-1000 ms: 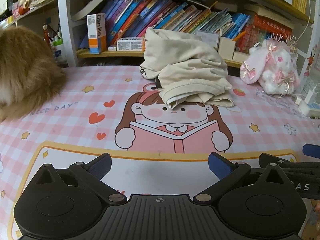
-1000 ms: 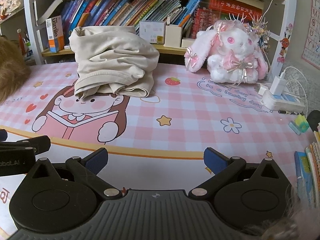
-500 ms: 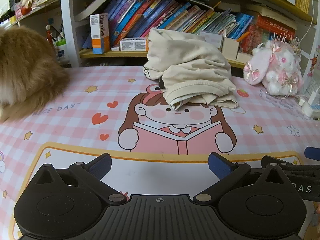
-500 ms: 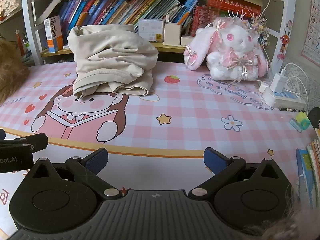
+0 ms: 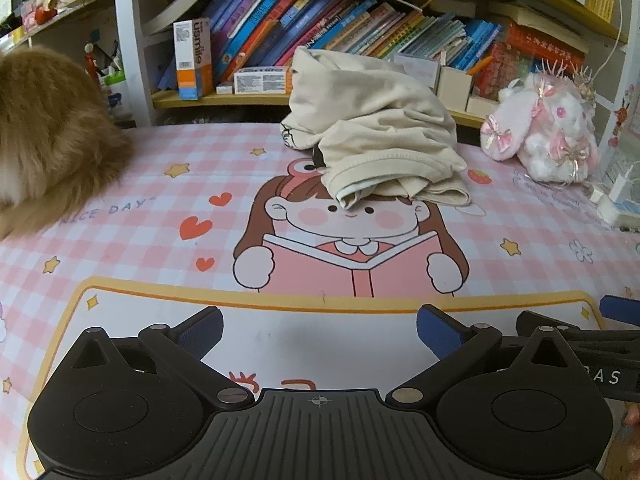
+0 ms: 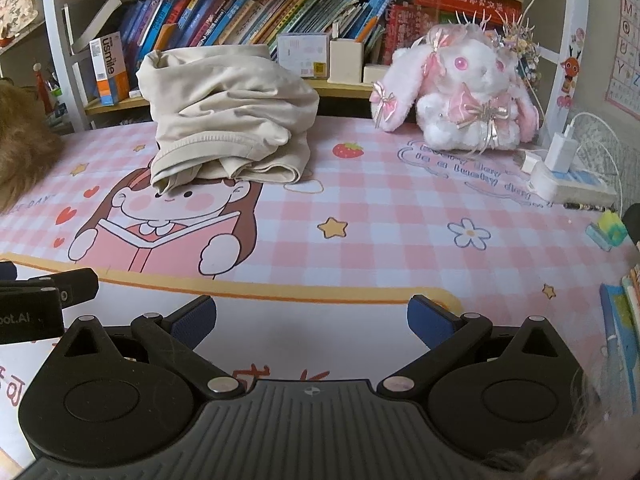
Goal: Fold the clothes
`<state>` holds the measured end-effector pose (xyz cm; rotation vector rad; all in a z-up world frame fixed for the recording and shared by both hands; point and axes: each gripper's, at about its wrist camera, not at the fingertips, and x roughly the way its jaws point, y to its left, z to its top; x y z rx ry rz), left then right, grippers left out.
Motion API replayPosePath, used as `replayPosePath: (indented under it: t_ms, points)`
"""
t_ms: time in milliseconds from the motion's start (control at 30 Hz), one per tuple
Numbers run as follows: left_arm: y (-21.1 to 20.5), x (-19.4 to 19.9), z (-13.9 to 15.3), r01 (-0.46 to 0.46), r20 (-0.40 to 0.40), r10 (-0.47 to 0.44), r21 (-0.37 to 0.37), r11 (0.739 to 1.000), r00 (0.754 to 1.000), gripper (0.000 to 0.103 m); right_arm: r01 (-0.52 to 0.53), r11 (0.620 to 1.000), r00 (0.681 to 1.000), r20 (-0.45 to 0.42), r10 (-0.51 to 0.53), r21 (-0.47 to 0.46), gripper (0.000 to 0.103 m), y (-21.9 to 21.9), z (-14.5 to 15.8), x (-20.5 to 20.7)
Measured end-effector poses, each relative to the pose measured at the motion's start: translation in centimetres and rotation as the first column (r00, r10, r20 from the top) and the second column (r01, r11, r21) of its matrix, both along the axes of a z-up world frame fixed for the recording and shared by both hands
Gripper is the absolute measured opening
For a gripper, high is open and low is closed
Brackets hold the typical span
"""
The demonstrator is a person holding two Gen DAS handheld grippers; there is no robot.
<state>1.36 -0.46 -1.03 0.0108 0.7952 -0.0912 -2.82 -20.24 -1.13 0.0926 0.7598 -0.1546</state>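
Beige garment (image 5: 376,136) (image 6: 228,120): soft knit fabric, crumpled into a tall, creased heap with a stitched hem drooping at the front. It sits near the far edge of the tabletop (image 5: 132,240) (image 6: 400,208), over the top of the printed cartoon girl (image 5: 352,248). The tabletop covering is smooth, pink-checked, with stars and hearts. Left tongs (image 5: 320,328): released, blue ribbed pads spread wide, nothing between them, low over the near edge. Right tongs (image 6: 312,318): likewise released and empty, just beside the left. Fluffy pink-white plush rabbit (image 6: 460,100) stands at the far edge, right of the garment. Shaggy tan fur mass (image 5: 48,136) occupies the far left corner. Bookshelf (image 5: 320,32) behind.
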Motion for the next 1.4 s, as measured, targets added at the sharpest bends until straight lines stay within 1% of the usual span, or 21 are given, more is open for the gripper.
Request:
replayPosePath:
  t_ms: [200,367,533,633,1000,1100,1167,1267,1400]
  points:
    - [0.0,0.3,-0.1,-0.006,-0.023,0.006,0.016,1.000,1.000,0.103,0.012,1.000,1.000,-0.004,-0.012,0.011,0.103,-0.2,-0.3,-0.1]
    - [0.7,0.7,-0.2,-0.034,-0.062,0.034,0.002,0.999,0.997,0.103,0.008,1.000,1.000,-0.005,-0.008,0.006,0.103,-0.1,-0.3,0.1]
    - [0.5,1.3,-0.2,0.013,-0.068,-0.013,0.003,1.000,0.998,0.103,-0.005,1.000,1.000,-0.003,0.005,-0.001,0.103,0.0,-0.3,0.4]
    - [0.1,1.7,-0.1,0.058,-0.049,-0.056,0.029,0.998,0.997,0.103,-0.010,1.000,1.000,-0.003,0.010,-0.001,0.103,-0.2,-0.3,0.7]
    - [0.2,4.9,0.3,0.085,0.020,-0.086,0.029,0.996,0.996,0.103,0.025,0.999,0.999,0.021,-0.024,-0.045,0.103,-1.5,0.2,3.4]
    - [0.0,6.6,0.3,0.107,0.038,-0.109,0.045,0.993,0.993,0.103,-0.012,0.999,1.000,0.009,0.012,-0.042,0.103,-1.5,0.1,4.7]
    - [-0.2,7.8,0.4,0.122,0.051,-0.124,0.056,0.991,0.991,0.103,-0.049,0.996,0.999,0.012,0.050,-0.077,0.103,-1.3,0.2,5.7]
    - [-0.2,9.3,0.4,0.139,0.069,-0.144,0.068,0.988,0.987,0.103,-0.072,0.990,0.997,0.023,0.075,-0.118,0.103,-1.2,0.6,6.9]
    - [0.0,10.8,0.2,0.149,0.093,-0.157,0.084,0.985,0.983,0.103,-0.060,0.994,0.997,0.036,0.064,-0.091,0.103,-1.9,0.8,8.2]
